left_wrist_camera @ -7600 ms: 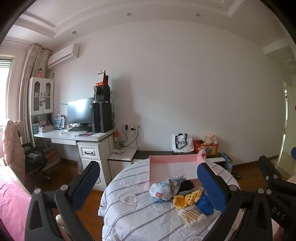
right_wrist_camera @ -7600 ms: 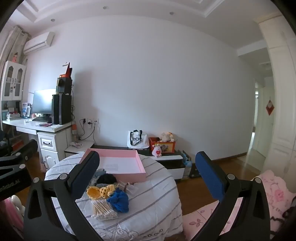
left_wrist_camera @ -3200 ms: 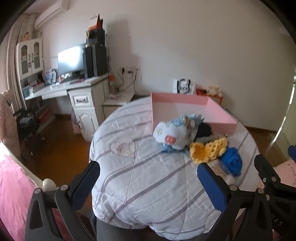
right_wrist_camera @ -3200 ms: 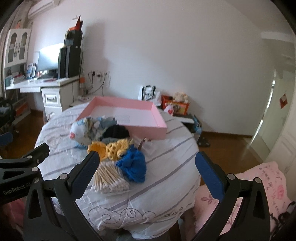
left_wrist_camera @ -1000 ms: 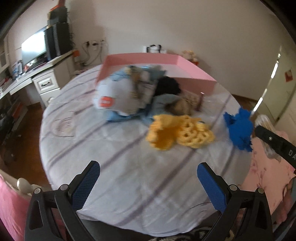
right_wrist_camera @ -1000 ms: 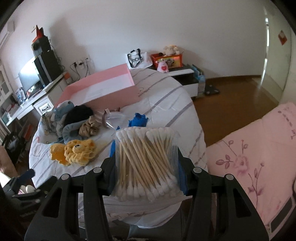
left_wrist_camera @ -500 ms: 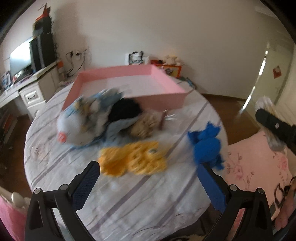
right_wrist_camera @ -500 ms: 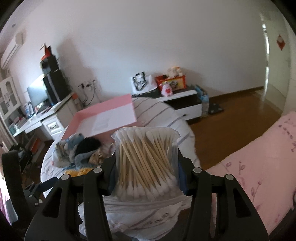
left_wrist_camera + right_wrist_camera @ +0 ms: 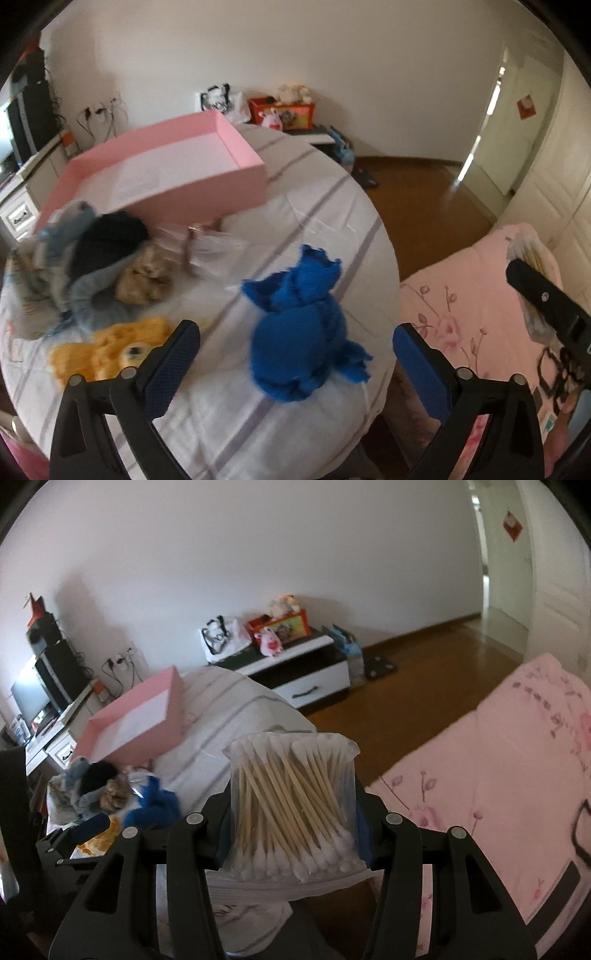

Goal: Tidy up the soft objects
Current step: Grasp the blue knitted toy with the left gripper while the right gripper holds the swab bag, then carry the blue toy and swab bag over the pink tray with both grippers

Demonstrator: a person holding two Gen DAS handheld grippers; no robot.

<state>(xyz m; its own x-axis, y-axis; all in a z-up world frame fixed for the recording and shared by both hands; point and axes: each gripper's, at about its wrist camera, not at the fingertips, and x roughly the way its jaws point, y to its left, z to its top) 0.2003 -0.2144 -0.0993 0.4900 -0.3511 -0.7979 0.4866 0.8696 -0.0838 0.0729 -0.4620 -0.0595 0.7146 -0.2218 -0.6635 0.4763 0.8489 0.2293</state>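
My right gripper is shut on a clear bag of cotton swabs, held in the air beside the round table. My left gripper is open and hovers just over a blue knitted toy on the striped tablecloth. A yellow knitted toy lies to its left. Further left is a heap of a black knit, a tan scrunchie and pale blue fabric. An open pink box stands at the table's back.
A clear plastic wrapper lies in front of the pink box. A bed with a pink flowered cover is to the right. A low TV stand with a bag and toys is along the wall. A desk with a monitor is left.
My left gripper has swung right and closer, so the blue toy now sits between its fingers. My right gripper has kept hold of the swab bag and lifted it further from the table.
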